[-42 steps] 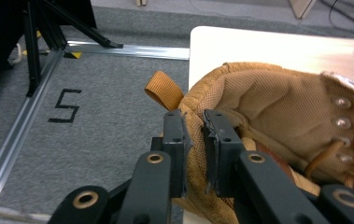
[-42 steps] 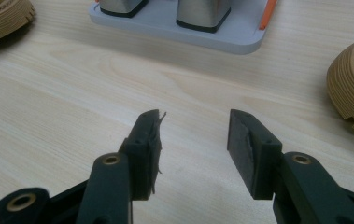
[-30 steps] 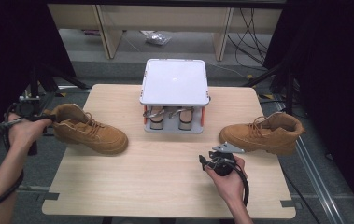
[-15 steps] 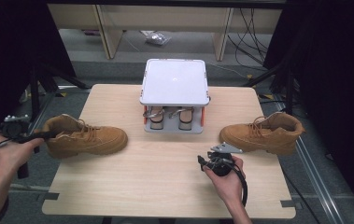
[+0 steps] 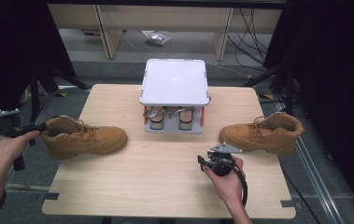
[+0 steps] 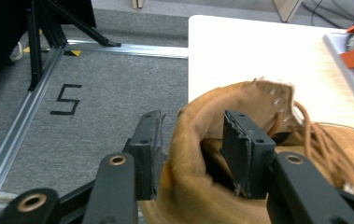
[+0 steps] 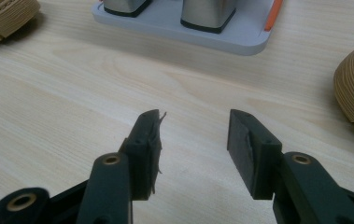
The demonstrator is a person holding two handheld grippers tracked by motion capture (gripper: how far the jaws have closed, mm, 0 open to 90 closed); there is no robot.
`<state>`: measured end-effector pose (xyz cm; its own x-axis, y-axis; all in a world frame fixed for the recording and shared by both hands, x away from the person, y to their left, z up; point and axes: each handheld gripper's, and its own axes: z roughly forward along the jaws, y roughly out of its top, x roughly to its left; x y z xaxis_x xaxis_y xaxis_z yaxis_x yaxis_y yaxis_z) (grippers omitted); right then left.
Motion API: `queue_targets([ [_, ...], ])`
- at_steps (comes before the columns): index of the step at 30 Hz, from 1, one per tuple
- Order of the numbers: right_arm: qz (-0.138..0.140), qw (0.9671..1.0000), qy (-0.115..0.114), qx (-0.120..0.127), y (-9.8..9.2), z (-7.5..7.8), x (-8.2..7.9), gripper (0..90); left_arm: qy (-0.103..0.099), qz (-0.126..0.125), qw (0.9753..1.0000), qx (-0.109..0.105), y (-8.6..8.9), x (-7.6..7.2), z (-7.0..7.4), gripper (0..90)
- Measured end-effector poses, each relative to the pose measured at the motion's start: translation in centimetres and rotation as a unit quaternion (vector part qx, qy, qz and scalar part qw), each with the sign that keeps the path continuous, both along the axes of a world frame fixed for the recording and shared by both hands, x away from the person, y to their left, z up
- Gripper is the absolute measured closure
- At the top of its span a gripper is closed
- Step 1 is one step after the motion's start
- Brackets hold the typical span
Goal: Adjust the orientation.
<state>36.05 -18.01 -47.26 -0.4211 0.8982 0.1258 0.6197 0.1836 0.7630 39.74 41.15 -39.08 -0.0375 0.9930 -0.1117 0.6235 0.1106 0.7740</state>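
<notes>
Tan boot (image 6: 240, 186) collar between left claw (image 6: 198, 154) jaws.

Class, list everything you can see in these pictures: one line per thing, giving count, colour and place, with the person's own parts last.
Table: one, light wood, centre.
Left boot: one, tan, table's left edge, heel collar between the left gripper's jaws.
Right boot: one, tan, table's right side, free.
Rack: one, white top, grey base, orange posts, far centre.
Shoe stands: two, metal and wood, under the rack.
Left gripper: one, black, shut on left boot.
Right gripper: one, black, open above table.
</notes>
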Motion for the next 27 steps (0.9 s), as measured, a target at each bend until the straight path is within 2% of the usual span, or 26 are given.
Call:
queue_targets([
  [2,0.002,1.0000,-0.001,-0.002,0.0,-0.1,0.0,55.0,0.011,0.000,0.9999,-0.013,0.4,0.4,-0.6,58.6],
  [4,0.004,1.0000,0.000,-0.002,-0.1,-0.1,0.1,55.0,0.017,-0.009,0.9998,-0.009,0.6,0.6,-1.1,61.1],
  [5,0.007,1.0000,-0.002,-0.003,-0.1,-0.2,0.1,55.0,0.014,-0.005,0.9996,-0.023,0.5,0.7,-1.3,63.1],
  [7,0.002,1.0000,0.005,-0.007,-0.1,-0.2,0.0,55.0,0.018,-0.014,0.9995,-0.021,0.4,0.9,-1.5,67.5],
  [10,0.004,1.0000,0.000,-0.005,0.0,-0.3,0.1,55.1,0.023,-0.017,0.9995,-0.014,0.3,1.1,-1.5,71.6],
  [11,-0.004,1.0000,0.008,0.001,0.1,-0.3,0.0,55.0,0.036,-0.021,0.9991,-0.005,0.3,1.1,-1.3,73.2],
  [12,-0.006,0.9999,0.010,-0.001,0.2,-0.3,-0.1,55.0,0.039,-0.020,0.9990,-0.005,0.2,1.1,-1.2,74.8],
  [13,0.002,1.0000,-0.001,-0.008,-0.1,-0.3,0.1,55.1,0.042,-0.014,0.9990,-0.008,0.1,1.1,-1.1,75.6],
  [15,0.005,1.0000,0.004,-0.005,-0.1,-0.4,0.1,55.0,0.045,-0.008,0.9989,-0.012,-0.1,1.0,-0.9,76.6],
  [17,0.002,1.0000,0.001,-0.009,-0.1,-0.4,0.1,55.1,0.046,-0.005,0.9987,-0.022,-0.5,0.7,-0.3,76.9],
  [19,0.002,1.0000,0.004,-0.005,-0.1,-0.5,0.2,55.1,0.054,-0.008,0.9983,-0.020,-0.9,0.4,0.2,77.0],
  [22,0.002,1.0000,0.005,-0.008,-0.1,-0.4,0.2,55.1,0.075,-0.014,0.9967,-0.027,-1.4,-0.4,0.9,76.5],
  [26,-0.003,0.9999,0.006,-0.008,-0.1,-0.2,0.1,55.2,0.094,-0.034,0.9944,-0.033,-2.0,-2.0,1.5,74.9],
  [27,0.005,1.0000,0.001,-0.008,-0.1,-0.3,0.2,55.2,0.096,-0.039,0.9939,-0.037,-2.1,-2.5,1.6,74.6],
])
